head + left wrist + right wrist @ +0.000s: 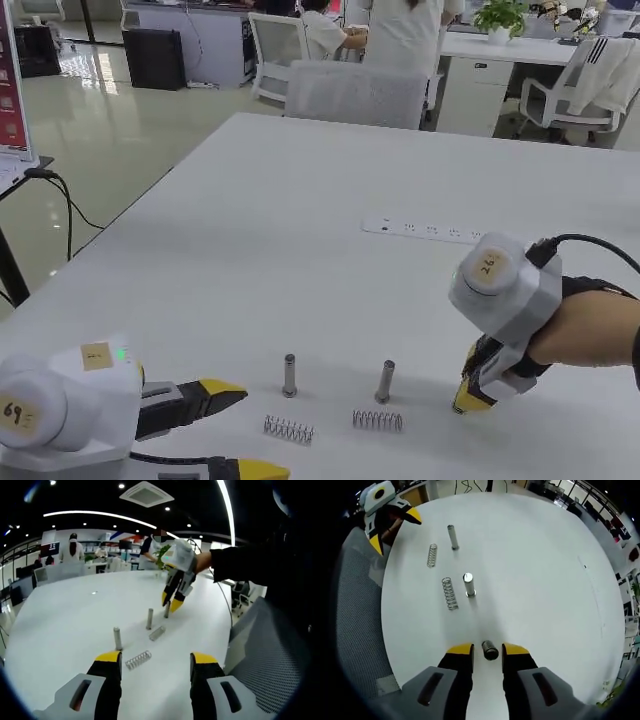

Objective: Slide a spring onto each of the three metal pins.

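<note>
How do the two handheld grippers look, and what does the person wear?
Both have white rounded bodies and dark jaws with yellow tips. The left gripper bears a round label "69"; the right gripper bears "26" and a black cable. The sleeve is black.

Two springs [289, 430] before upright pins [290, 375], on table [300, 220]

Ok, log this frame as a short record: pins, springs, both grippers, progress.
pins: left pin and middle pin upright, bare; third pin between the fingers of the right gripper
springs: left spring and right spring lying loose on the table, one before each bare pin
left gripper: open, holding nothing
right gripper: fingers either side of third pin; contact unclear
progress: two pins not yet fitted
</note>
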A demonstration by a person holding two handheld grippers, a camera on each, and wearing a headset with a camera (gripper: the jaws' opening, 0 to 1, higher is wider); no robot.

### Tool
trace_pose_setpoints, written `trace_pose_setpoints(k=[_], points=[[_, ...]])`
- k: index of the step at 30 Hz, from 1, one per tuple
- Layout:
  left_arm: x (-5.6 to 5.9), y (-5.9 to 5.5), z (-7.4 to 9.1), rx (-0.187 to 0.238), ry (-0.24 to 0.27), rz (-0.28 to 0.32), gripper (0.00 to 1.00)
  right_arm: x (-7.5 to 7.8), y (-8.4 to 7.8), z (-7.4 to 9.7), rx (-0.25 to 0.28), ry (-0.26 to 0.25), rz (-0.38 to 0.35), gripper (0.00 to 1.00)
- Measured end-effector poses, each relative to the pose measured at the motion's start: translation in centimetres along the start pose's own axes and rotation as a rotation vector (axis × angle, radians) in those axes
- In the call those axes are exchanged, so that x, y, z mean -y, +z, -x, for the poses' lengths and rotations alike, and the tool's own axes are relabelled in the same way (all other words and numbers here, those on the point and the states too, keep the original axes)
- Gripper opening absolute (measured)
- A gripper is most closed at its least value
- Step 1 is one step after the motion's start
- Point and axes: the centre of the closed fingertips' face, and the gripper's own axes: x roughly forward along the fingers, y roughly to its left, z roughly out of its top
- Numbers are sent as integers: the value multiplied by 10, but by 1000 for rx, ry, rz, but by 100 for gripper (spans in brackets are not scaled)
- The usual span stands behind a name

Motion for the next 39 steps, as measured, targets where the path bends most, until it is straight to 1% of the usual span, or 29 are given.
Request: trace_pose_setpoints(k=[5, 11, 15, 19, 21, 26, 31, 39], points=[[1, 1, 0, -2, -3, -5, 49, -2, 9, 5, 18, -8, 19, 21], [1, 1, 1, -2, -1, -9, 49, -10, 22, 6, 39, -1, 47, 21], [0, 1, 2, -1, 1, -9, 49, -20, 31, 4, 54, 20, 61, 21], [0, 1, 3, -2, 3, -10, 49, -26, 35, 1, 58, 35, 73, 21], [0, 1, 3, -3, 3, -10, 49, -31, 39, -1, 64, 52, 76, 20], [1, 1, 2, -6, 0, -12, 49, -42, 45, -7, 66, 75, 104, 19], [1, 1, 2, -10, -1, -14, 48, -48, 49, -16, 68, 91, 118, 19], [1, 0, 4, -13, 5, -12, 48, -56, 52, -29, 59, 110, 127, 17]])
